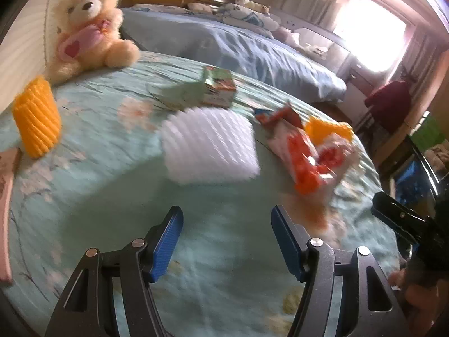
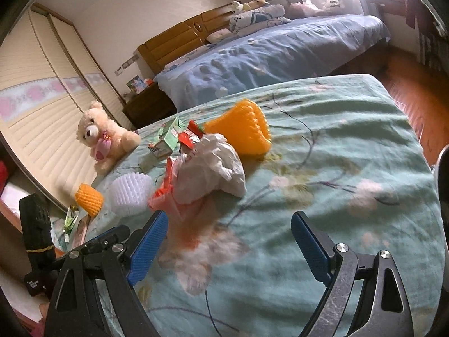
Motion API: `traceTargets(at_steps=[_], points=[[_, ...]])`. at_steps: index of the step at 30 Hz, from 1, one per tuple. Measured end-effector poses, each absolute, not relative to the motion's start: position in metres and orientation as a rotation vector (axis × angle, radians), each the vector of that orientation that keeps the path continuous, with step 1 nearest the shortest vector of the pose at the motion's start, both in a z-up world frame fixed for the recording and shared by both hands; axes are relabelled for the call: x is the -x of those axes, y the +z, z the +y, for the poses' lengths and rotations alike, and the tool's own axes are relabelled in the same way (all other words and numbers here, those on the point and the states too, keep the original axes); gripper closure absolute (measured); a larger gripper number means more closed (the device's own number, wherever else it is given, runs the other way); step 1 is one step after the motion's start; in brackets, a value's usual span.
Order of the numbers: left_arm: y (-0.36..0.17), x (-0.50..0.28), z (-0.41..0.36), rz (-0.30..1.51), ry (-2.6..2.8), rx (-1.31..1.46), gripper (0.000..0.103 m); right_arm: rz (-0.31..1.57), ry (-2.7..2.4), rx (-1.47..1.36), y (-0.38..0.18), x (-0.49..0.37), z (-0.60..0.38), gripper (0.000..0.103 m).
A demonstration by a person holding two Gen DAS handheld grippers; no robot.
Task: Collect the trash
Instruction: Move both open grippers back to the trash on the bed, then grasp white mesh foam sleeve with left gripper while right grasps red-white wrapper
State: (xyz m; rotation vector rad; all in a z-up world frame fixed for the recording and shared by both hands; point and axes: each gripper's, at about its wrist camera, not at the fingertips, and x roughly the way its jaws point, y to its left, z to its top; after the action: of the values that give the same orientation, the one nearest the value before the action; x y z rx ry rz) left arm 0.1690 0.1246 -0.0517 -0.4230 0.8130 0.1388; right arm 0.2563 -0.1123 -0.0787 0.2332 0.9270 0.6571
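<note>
Just ahead of spread jaws: white foam sleeve [image 1: 210,143]

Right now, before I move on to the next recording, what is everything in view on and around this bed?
teddy bear: 1, cream with pink heart bib, far edge of the green bedspread by the wardrobe
foam fruit nets, orange: 2, one near the bear, one beyond the bag
foam fruit net, white: 1, middle of the bed
drink carton: 1, green and white, behind the white net
plastic bag: 1, white and orange, crumpled, right of the white net
red wrapper: 1, beside the carton
blue bed: 1, behind, with pillows and plush toys
left hand-held gripper: open, empty
right hand-held gripper: open, empty
</note>
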Motion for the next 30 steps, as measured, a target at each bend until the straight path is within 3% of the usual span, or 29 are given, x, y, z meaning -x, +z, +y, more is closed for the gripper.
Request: traceTargets(at_steps=[10, 12, 14, 15, 17, 20, 21, 22, 25, 30], points=[[-0.057, -0.193, 0.147, 0.822, 0.199, 0.375, 0.04, 0.916, 0.666, -0.215, -0.08, -0.276, -0.09, 0.014], [-0.06, -0.197, 0.149, 0.821, 0.188, 0.379, 0.043, 0.92, 0.676, -0.22, -0.083, -0.281, -0.084, 0.015], [-0.062, -0.2, 0.15, 0.823, 0.175, 0.381, 0.054, 0.924, 0.68, -0.221, -0.085, -0.284, -0.08, 0.019], [-0.064, -0.202, 0.15, 0.827, 0.162, 0.381, 0.057, 0.927, 0.68, -0.218, -0.086, -0.285, -0.078, 0.025], [-0.066, -0.205, 0.15, 0.832, 0.15, 0.377, 0.078, 0.935, 0.686, -0.212, -0.089, -0.287, -0.074, 0.038], [-0.068, -0.209, 0.15, 0.84, 0.122, 0.382, 0.089, 0.947, 0.687, -0.207, -0.093, -0.288, -0.072, 0.072], [-0.068, -0.208, 0.15, 0.836, 0.12, 0.384, 0.09, 0.953, 0.69, -0.21, -0.095, -0.288, -0.073, 0.091], [-0.068, -0.207, 0.151, 0.83, 0.118, 0.39, 0.092, 0.961, 0.693, -0.214, -0.096, -0.287, -0.074, 0.097], [-0.066, -0.202, 0.152, 0.81, 0.122, 0.391, 0.094, 0.954, 0.695, -0.22, -0.096, -0.281, -0.08, 0.103], [-0.061, -0.188, 0.145, 0.788, 0.116, 0.385, 0.095, 0.944, 0.697, -0.231, -0.094, -0.272, -0.091, 0.103]])
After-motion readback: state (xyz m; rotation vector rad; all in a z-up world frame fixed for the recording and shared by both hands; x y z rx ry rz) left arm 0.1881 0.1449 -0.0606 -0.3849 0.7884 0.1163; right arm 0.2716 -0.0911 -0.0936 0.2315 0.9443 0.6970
